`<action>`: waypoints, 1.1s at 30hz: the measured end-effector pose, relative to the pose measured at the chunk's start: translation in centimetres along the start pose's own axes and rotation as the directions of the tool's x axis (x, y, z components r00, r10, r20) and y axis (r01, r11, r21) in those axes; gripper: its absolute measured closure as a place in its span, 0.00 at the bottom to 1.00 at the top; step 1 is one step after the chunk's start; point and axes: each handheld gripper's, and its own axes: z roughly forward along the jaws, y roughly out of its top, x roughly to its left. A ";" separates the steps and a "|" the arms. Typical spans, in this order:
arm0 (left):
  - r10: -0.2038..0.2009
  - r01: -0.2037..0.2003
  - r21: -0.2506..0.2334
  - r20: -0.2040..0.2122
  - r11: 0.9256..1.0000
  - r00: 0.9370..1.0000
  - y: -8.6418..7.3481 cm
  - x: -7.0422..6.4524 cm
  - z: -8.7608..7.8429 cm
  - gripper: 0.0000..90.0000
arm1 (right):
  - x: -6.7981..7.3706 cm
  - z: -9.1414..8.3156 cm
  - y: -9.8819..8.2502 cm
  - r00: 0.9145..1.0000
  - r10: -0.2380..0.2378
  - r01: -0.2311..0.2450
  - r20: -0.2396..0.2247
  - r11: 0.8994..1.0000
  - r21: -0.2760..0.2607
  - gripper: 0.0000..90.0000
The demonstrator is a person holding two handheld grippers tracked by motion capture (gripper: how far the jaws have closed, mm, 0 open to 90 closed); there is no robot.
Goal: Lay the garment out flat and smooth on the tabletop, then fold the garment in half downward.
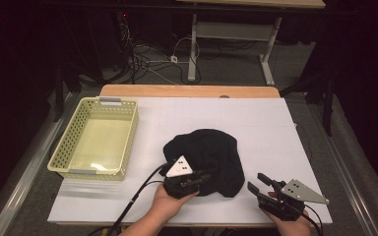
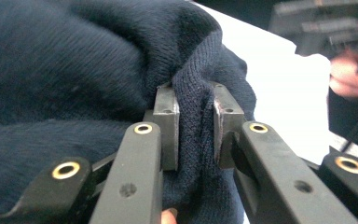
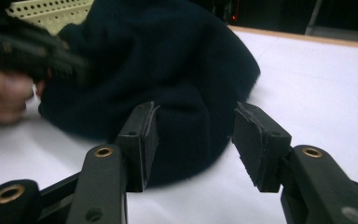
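White tabletop [image 1: 270,128], dark knit hat [image 1: 207,160] lying mid-table beside the yellow basket [image 1: 64,147].
Your left gripper [image 1: 197,179] pinches its near hem; your right gripper [image 1: 256,184] gapes empty, hat just to its left.

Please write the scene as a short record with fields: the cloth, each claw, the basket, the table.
cloth: dark knitted garment, crumpled on the table
left claw: shut on a fold of the garment's edge
right claw: open, holds nothing, near the garment's edge
basket: pale yellow perforated basket, left of the garment, nothing in it
table: white sheet over a wooden top
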 end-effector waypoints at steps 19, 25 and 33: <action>-0.061 0.056 -0.124 -0.041 0.991 0.997 -1.5 0.0 -6.7 0.48 | 2.5 3.1 3.2 0.991 -0.057 0.052 -0.120 0.998 -0.046 0.47; -0.142 0.118 -0.136 -0.178 0.984 0.974 -4.1 2.2 -10.9 0.29 | 5.4 6.4 5.0 0.972 -0.086 0.081 -0.218 0.996 -0.033 0.45; -0.174 0.158 -0.082 -0.250 0.984 0.953 -6.3 2.5 -11.8 0.04 | 8.1 11.4 5.6 0.962 -0.109 0.132 -0.250 0.988 0.076 0.23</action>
